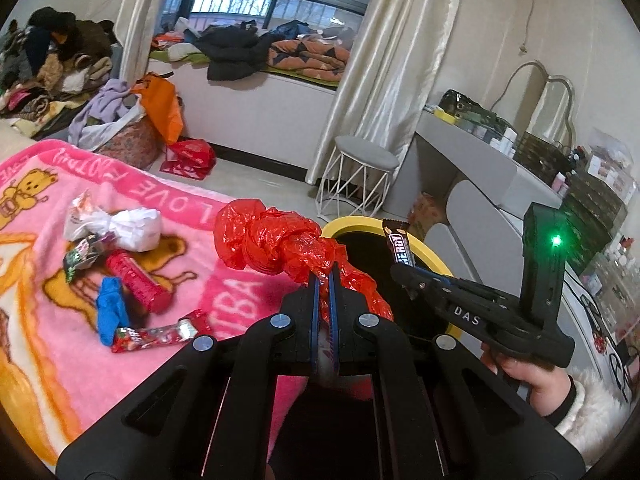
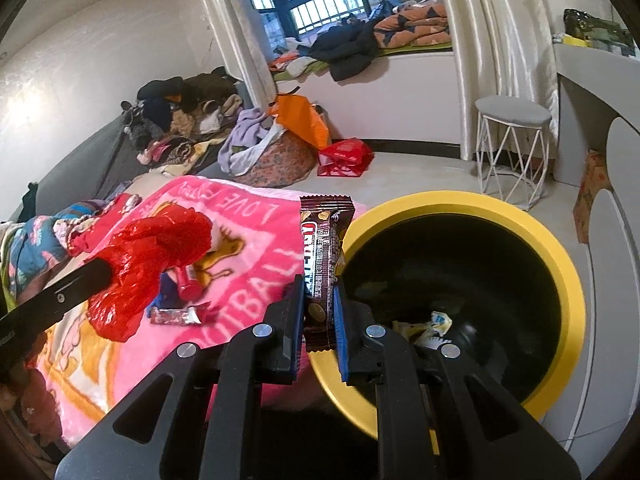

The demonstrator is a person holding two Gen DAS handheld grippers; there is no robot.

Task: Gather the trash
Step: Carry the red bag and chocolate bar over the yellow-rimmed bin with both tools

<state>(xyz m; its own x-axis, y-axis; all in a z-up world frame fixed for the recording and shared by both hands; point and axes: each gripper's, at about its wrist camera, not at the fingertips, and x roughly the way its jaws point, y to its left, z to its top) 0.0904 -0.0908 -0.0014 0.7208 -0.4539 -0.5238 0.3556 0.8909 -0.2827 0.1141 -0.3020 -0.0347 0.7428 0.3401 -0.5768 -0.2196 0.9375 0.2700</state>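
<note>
My left gripper (image 1: pixel 324 276) is shut on a crumpled red plastic bag (image 1: pixel 276 244), held above the pink blanket's edge beside the yellow-rimmed black bin (image 1: pixel 424 248). The bag also shows in the right wrist view (image 2: pixel 152 252). My right gripper (image 2: pixel 320 284) is shut on a brown energy bar wrapper (image 2: pixel 322 248), held upright at the bin's (image 2: pixel 560 264) left rim; the wrapper also shows in the left wrist view (image 1: pixel 400 246). On the blanket lie a white crumpled bag (image 1: pixel 128 226), a red tube (image 1: pixel 136 280), a blue scrap (image 1: pixel 109 306) and a red wrapper (image 1: pixel 156 334).
The pink blanket (image 1: pixel 48 360) covers the bed. Crumpled trash (image 2: pixel 424 326) lies inside the bin. A wire-legged stool (image 1: pixel 358 176) stands beyond the bin, a grey vanity desk (image 1: pixel 472 152) to the right, and clothes piles and bags (image 1: pixel 156 108) on the floor.
</note>
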